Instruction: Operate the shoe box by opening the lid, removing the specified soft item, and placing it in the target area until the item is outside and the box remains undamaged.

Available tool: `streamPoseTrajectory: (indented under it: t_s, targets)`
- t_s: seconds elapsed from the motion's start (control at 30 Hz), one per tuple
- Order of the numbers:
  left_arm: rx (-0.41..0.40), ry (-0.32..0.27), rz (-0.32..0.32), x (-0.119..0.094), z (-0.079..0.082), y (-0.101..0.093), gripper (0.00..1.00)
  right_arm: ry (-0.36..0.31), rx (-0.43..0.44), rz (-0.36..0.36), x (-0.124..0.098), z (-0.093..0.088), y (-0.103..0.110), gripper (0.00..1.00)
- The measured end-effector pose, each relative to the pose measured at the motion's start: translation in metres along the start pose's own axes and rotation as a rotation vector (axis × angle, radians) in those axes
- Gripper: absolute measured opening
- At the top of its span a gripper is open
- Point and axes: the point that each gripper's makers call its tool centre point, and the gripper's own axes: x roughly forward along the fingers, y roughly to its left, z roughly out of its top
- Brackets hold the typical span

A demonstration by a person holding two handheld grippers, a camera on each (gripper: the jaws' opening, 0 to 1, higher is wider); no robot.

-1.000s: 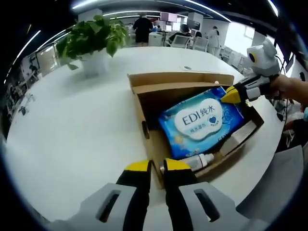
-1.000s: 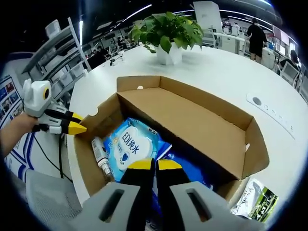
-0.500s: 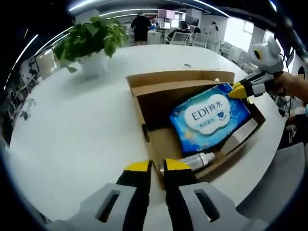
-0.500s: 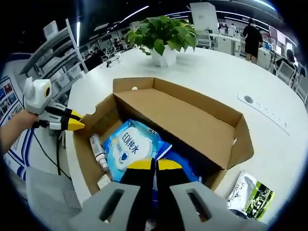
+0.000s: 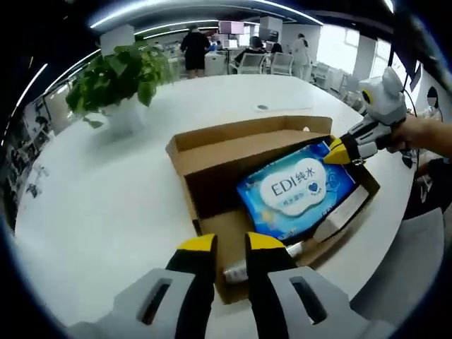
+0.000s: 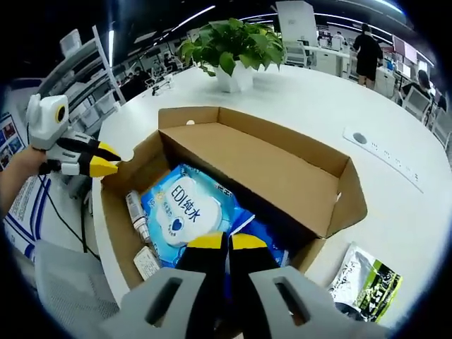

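Observation:
The brown shoe box (image 5: 185, 166) (image 6: 339, 212) lies on the white table with its lid (image 5: 247, 141) (image 6: 268, 169) folded back and standing up. Inside it lies a blue wipes pack (image 5: 296, 187) (image 6: 185, 210) with a white label, tilted. My right gripper (image 6: 227, 241) (image 5: 337, 150) is shut on the pack's edge, holding that end up. My left gripper (image 5: 230, 244) (image 6: 113, 155) sits at the box's short end wall, its jaws closed on the cardboard edge.
A small bottle (image 6: 134, 214) (image 5: 240, 272) and a small white carton (image 6: 147, 263) (image 5: 339, 220) lie in the box beside the pack. A green and black packet (image 6: 367, 279) lies on the table near the box. A potted plant (image 5: 116, 78) (image 6: 229, 46) stands farther back.
The gripped end of the wipes pack has risen a little and the pack has shifted in the box. Both cameras have moved slightly. The left gripper stays at the end wall.

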Motion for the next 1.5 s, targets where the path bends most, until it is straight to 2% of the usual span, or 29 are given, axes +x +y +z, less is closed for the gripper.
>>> streamPoseTrajectory:
  t_s: [0.13,0.27,0.53,0.9,1.0,1.07,1.23,1.5]
  targets:
    - [0.004,0.037,-0.063,0.012,-0.002,-0.014,0.17,0.002,0.013,-0.004,0.0,-0.001,-0.001,0.0]
    - [0.011,0.077,-0.097,0.025,-0.005,-0.021,0.2,0.002,0.013,-0.008,0.0,-0.001,-0.002,0.0]
    - [0.026,0.137,-0.132,0.043,-0.011,-0.026,0.24,0.003,0.014,-0.013,0.0,-0.002,-0.002,0.0]
    - [-0.018,0.216,-0.221,0.066,-0.021,-0.035,0.27,-0.006,0.043,-0.009,-0.002,-0.005,-0.002,0.0]
    - [-0.071,0.225,-0.252,0.07,-0.022,-0.04,0.23,-0.008,0.049,-0.007,-0.001,-0.006,-0.003,0.0]
    - [-0.086,0.228,-0.25,0.073,-0.022,-0.04,0.21,-0.008,0.055,-0.005,-0.001,-0.006,-0.003,0.0]
    - [-0.107,0.219,-0.247,0.074,-0.02,-0.042,0.19,-0.013,0.079,-0.004,-0.001,-0.006,-0.003,0.0]
    - [-0.106,0.219,-0.232,0.073,-0.018,-0.044,0.06,-0.015,0.117,-0.015,-0.003,-0.007,-0.005,0.0]
